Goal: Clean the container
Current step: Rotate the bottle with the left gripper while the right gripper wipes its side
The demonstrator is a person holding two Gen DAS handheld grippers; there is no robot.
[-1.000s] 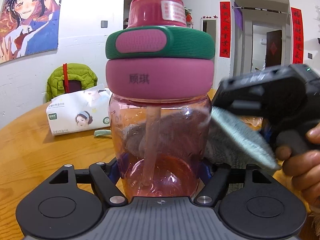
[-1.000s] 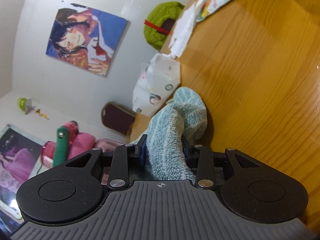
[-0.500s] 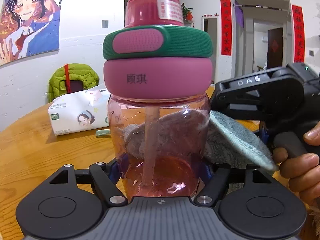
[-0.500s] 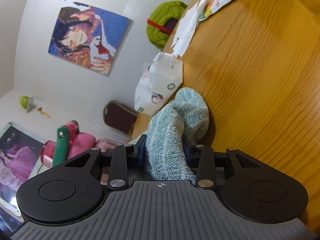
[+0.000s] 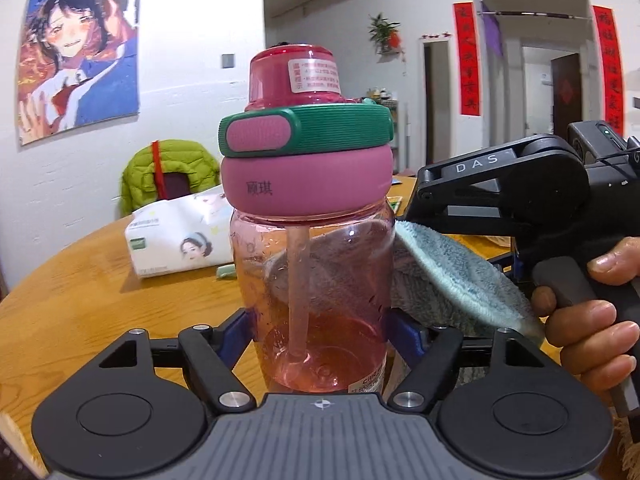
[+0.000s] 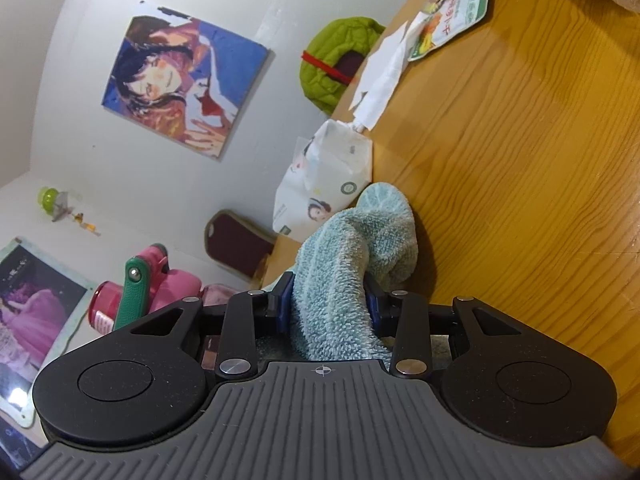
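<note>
A clear pink water bottle (image 5: 316,288) with a pink and green lid and an inner straw stands upright between my left gripper's fingers; the left gripper (image 5: 320,332) is shut on its lower body. My right gripper (image 6: 328,304) is shut on a light blue towel (image 6: 348,252). In the left wrist view the towel (image 5: 452,276) lies against the bottle's right and far side, with the right gripper's body (image 5: 520,188) just right of the bottle. The bottle's lid (image 6: 144,288) shows at the left of the right wrist view.
The wooden table (image 5: 80,300) holds a white tissue pack (image 5: 180,236) behind the bottle. In the right wrist view a tissue pack (image 6: 328,180), loose paper (image 6: 384,76) and a snack packet (image 6: 452,20) lie on the table (image 6: 540,180). A green jacket (image 5: 168,176) hangs on a chair.
The bottle has dropped lower in the left wrist view, as if the camera pulled back or tilted. The right gripper and towel stay against the bottle's right side, shifted slightly.
</note>
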